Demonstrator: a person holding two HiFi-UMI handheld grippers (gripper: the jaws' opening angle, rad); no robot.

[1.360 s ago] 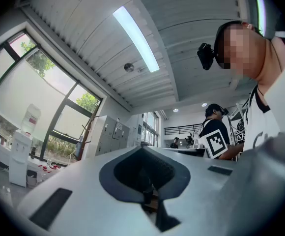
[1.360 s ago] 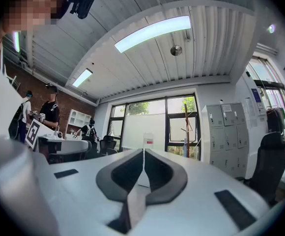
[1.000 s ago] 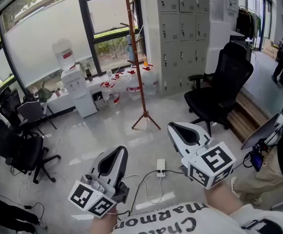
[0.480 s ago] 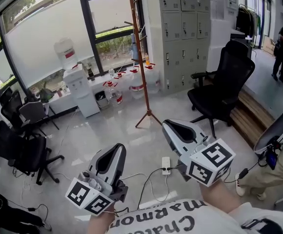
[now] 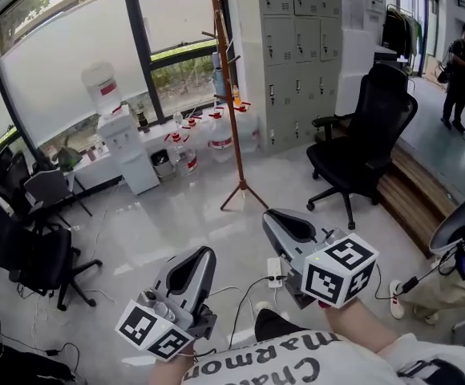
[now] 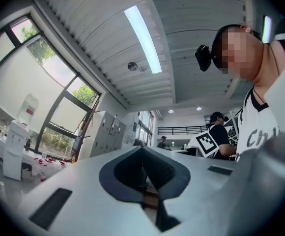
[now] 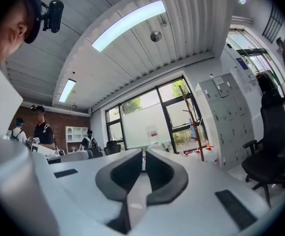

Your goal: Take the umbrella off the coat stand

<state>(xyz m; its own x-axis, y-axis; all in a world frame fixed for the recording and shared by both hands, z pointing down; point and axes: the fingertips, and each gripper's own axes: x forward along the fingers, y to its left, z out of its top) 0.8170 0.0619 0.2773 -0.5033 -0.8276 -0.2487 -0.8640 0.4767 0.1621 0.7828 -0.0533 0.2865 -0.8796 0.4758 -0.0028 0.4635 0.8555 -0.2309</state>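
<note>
While both pairs of jaws are pressed together on nothing, your left gripper (image 5: 198, 255) and right gripper (image 5: 276, 217) hang well short of the far coat stand (image 5: 232, 119), where a pale blue umbrella (image 5: 217, 83) seems to hang. Reach closed and you only knock it; tug sideways and the stand may tip. A power strip (image 5: 274, 269) lies underfoot; a black office chair (image 5: 369, 147) crowds the right.

Only the person's shirt (image 5: 297, 366) reads, partly, "Cha" and "MaRmon"

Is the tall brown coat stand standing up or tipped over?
Upright: the tall brown wooden coat stand rises straight from its splayed feet.
</note>
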